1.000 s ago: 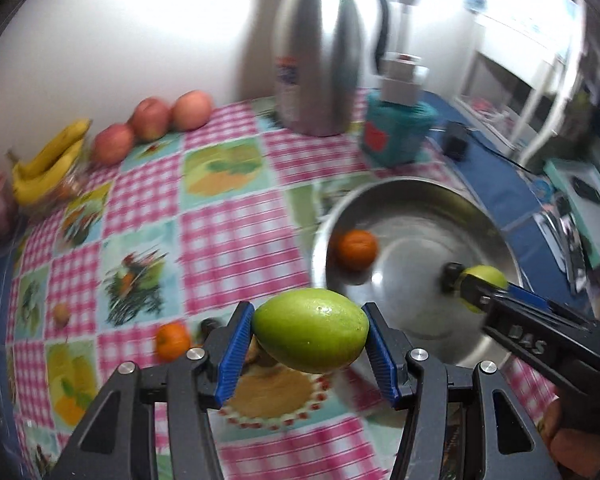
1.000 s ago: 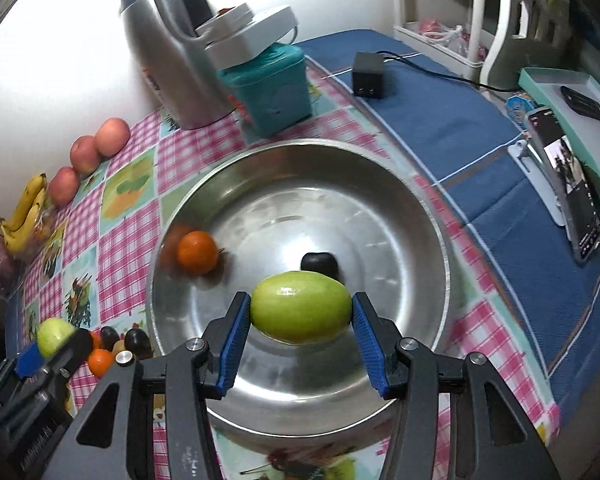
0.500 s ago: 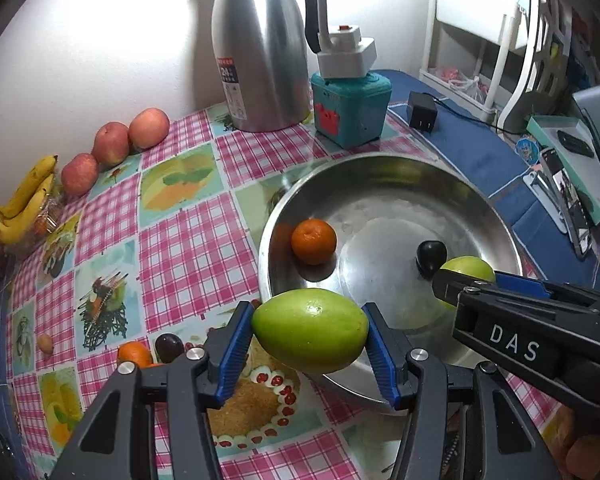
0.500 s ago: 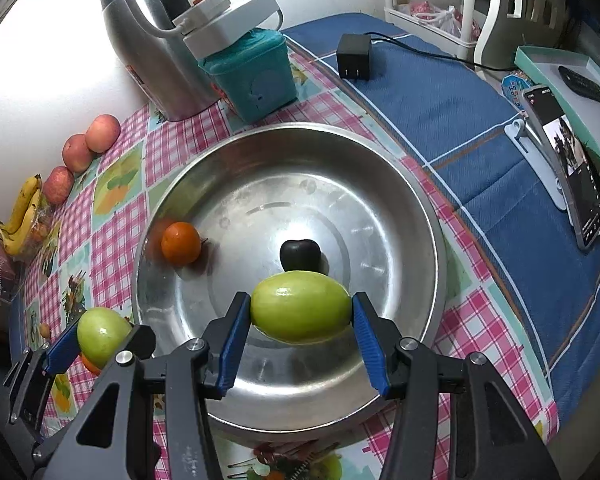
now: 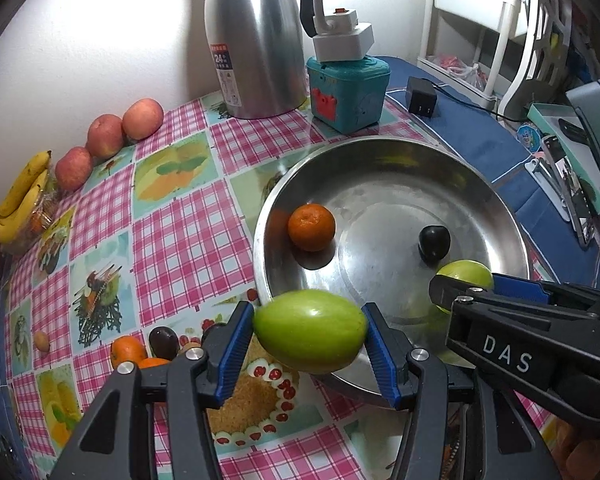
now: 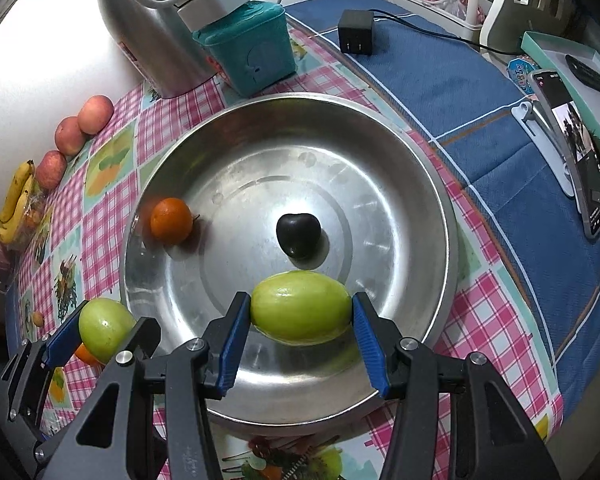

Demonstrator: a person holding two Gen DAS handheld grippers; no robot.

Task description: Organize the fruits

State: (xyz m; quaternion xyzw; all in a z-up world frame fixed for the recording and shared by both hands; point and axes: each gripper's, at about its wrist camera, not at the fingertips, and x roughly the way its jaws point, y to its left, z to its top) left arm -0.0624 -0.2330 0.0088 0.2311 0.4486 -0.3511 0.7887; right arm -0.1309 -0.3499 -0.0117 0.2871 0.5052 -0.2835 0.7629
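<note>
Checkered bench (image 5: 172, 240) at left; both grippers' fingers (image 5: 236, 344) clamp green fruits lengthwise across them. Left fruit (image 5: 310, 330) has neared the steel bowl's (image 5: 380, 152) rim.

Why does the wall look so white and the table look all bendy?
Left wrist view: lamp glare washes out the wall, and the fisheye lens curves the tablecloth and darkens the corners. Right wrist view: same bending makes the bowl bulge; its metal shows soft reflections, and the orange casts a shadow and smeary reflection. Everything looks sharp.
</note>
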